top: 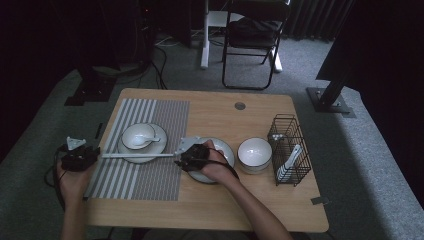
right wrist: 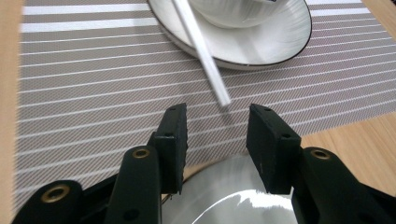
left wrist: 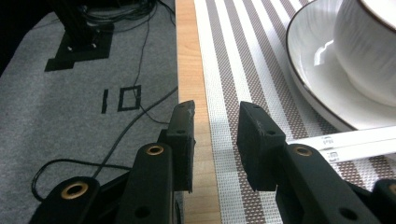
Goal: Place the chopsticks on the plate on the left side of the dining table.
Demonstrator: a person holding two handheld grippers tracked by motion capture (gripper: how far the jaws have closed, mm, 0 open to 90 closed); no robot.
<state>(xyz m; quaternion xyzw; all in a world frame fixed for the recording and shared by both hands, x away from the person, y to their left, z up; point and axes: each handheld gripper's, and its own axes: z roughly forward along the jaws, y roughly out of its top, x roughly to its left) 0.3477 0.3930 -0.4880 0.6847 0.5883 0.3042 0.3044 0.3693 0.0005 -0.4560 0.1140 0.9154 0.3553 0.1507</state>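
Note:
A pair of white chopsticks (top: pixel 140 155) lies across the near rim of a white plate (top: pixel 161 136) on the striped placemat (top: pixel 150 180). On that plate stands a white bowl (top: pixel 136 135) with a spoon in it. My left gripper (top: pixel 97 152) hovers at the table's left edge, open, with the chopsticks (left wrist: pixel 355 140) just right of its jaws (left wrist: pixel 215 116). My right gripper (top: pixel 178 160) is open over a second white plate (top: pixel 226 149). The chopsticks' tip (right wrist: pixel 219 88) lies slightly ahead of my right gripper's jaws (right wrist: pixel 217 114), touching neither pad.
Another white bowl (top: pixel 254 152) sits right of the centre plate. A black wire basket (top: pixel 290 150) with white utensils stands near the table's right edge. A folding chair (top: pixel 252 40) is on the carpet beyond the table. Cables lie on the floor at left (left wrist: pixel 140 93).

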